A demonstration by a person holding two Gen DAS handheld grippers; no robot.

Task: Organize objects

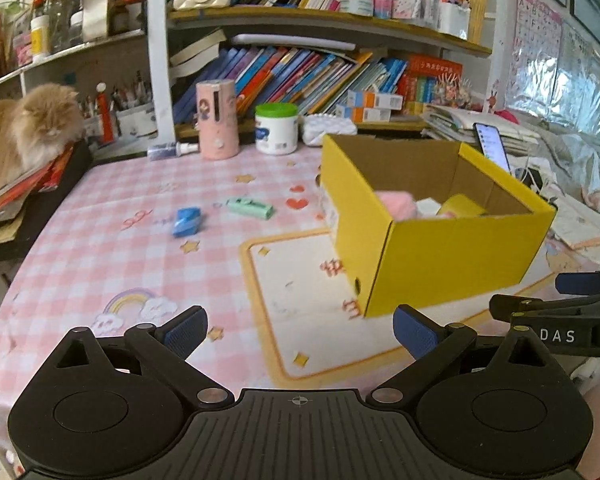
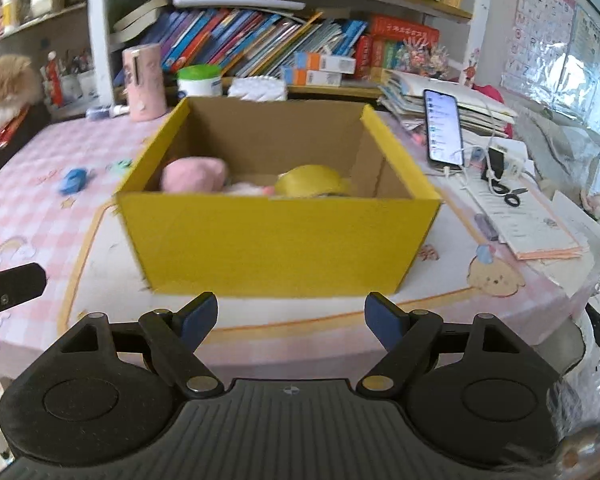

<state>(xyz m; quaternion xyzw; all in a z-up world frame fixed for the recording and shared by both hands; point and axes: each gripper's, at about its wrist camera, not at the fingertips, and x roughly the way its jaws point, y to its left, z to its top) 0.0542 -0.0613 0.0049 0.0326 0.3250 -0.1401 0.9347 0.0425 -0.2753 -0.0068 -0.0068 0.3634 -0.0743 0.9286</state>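
Observation:
A yellow cardboard box (image 1: 452,256) (image 2: 276,240) stands open on the pink checked table. Inside it lie a pink soft object (image 2: 194,174), a yellow roll (image 2: 312,180) and something white. A blue object (image 1: 187,221) (image 2: 73,181) and a mint green object (image 1: 250,207) (image 2: 120,166) lie on the table left of the box. My left gripper (image 1: 300,334) is open and empty, low over the table in front of the box's left corner. My right gripper (image 2: 292,314) is open and empty, just before the box's near wall.
A cat (image 1: 24,132) sits on books at the far left. A pink cylinder (image 1: 217,120), a white jar with green lid (image 1: 277,128) and a spray bottle stand at the back. A phone (image 2: 444,128), cables, scissors (image 2: 510,196) and papers lie right of the box.

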